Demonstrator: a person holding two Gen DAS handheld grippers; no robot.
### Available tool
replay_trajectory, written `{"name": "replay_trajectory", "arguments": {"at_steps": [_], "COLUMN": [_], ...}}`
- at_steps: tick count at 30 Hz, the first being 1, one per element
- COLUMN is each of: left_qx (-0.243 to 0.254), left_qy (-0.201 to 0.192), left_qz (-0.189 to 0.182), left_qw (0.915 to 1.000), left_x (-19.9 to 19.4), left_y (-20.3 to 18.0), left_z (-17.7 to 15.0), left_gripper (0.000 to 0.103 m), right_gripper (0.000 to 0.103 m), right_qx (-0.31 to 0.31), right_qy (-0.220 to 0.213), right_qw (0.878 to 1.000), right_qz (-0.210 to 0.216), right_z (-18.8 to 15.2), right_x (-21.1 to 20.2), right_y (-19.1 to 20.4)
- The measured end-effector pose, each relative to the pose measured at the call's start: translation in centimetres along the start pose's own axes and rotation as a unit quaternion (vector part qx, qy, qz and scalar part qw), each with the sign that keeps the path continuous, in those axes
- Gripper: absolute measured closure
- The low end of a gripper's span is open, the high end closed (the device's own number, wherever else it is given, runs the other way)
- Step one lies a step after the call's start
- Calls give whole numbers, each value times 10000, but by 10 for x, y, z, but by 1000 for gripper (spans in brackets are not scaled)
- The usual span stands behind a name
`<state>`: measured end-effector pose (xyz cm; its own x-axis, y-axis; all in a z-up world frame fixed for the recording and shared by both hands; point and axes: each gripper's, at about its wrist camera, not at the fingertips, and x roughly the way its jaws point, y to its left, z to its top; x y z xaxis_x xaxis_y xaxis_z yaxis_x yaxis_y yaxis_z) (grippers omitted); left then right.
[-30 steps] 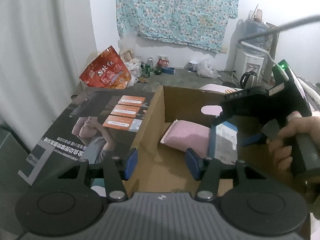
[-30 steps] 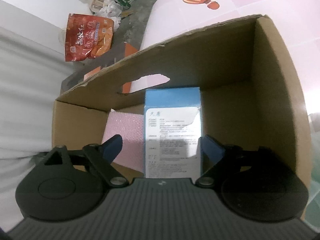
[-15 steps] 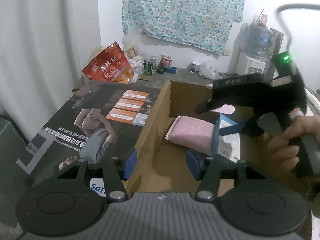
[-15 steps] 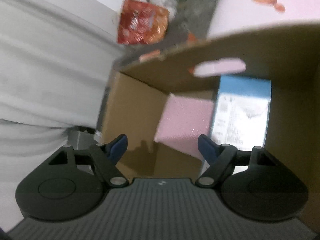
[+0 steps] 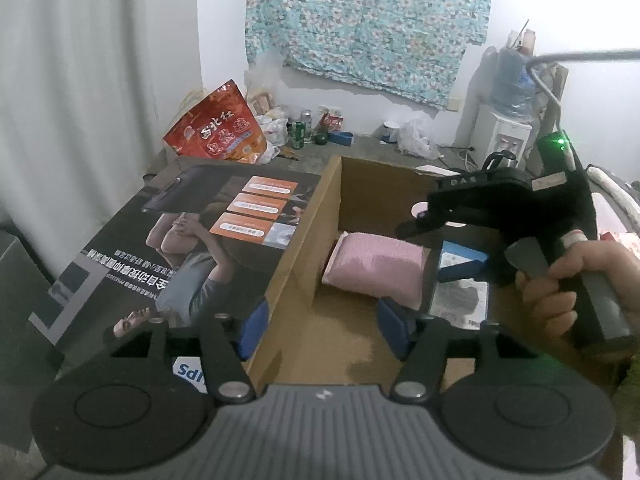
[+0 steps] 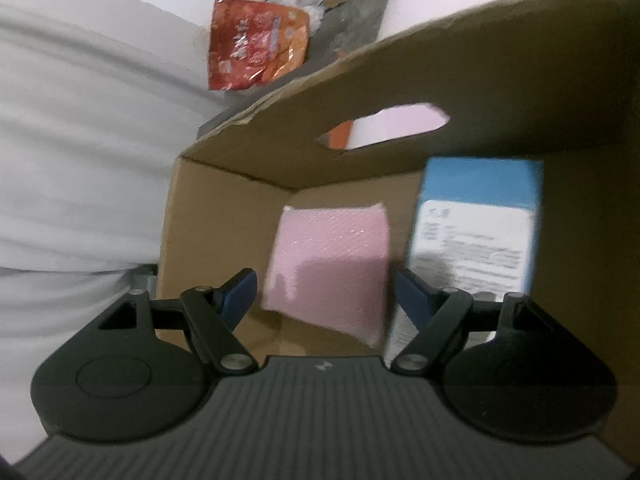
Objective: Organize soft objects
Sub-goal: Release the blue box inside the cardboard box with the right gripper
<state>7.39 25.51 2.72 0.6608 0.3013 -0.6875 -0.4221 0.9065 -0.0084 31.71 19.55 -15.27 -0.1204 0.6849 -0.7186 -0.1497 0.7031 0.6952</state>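
So a second ago our right gripper was lined up on the blue-and-white box, and now it's swung over to frame the pink pack instead, jaws fairly wide with nothing pinched between them. Our left gripper is opening up, straddling the cardboard box's side wall but not squeezing it. Both items sit side by side on the carton floor, so we'd guess the pink one's next for a nudge or a grab.
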Motion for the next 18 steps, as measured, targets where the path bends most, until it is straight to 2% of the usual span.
{"name": "replay_trajectory", "arguments": {"at_steps": [3, 6, 9, 11, 15, 16, 18], "left_qx": [-16, -47, -99, -129, -140, -145, -143], "left_qy": [38, 28, 4, -12, -14, -22, -24], "left_qz": [30, 28, -16, -25, -29, -29, -15], "left_qw": [10000, 10000, 9999, 9999, 9999, 9999, 9999], "left_x": [-1, -2, -3, -3, -6, -7, -9], "left_y": [2, 4, 5, 6, 8, 9, 10], "left_z": [-2, -3, -3, -4, -7, -8, -9], "left_gripper": [38, 35, 30, 27, 19, 19, 18], "right_gripper": [26, 23, 12, 6, 5, 1, 1], "right_qx": [51, -393, -708, -572, -39, -10, -67], "right_qy": [-7, -380, -550, -405, -149, -178, -217], "right_qw": [10000, 9969, 9888, 9884, 9865, 9862, 9853], "right_qz": [49, -559, -1189, -1350, -1629, -1646, -1692], "right_z": [-3, -8, -11, -9, -5, -6, -7], "right_x": [-2, -23, -37, -37, -22, -21, -17], "right_y": [4, 15, 23, 19, 4, 2, 4]}}
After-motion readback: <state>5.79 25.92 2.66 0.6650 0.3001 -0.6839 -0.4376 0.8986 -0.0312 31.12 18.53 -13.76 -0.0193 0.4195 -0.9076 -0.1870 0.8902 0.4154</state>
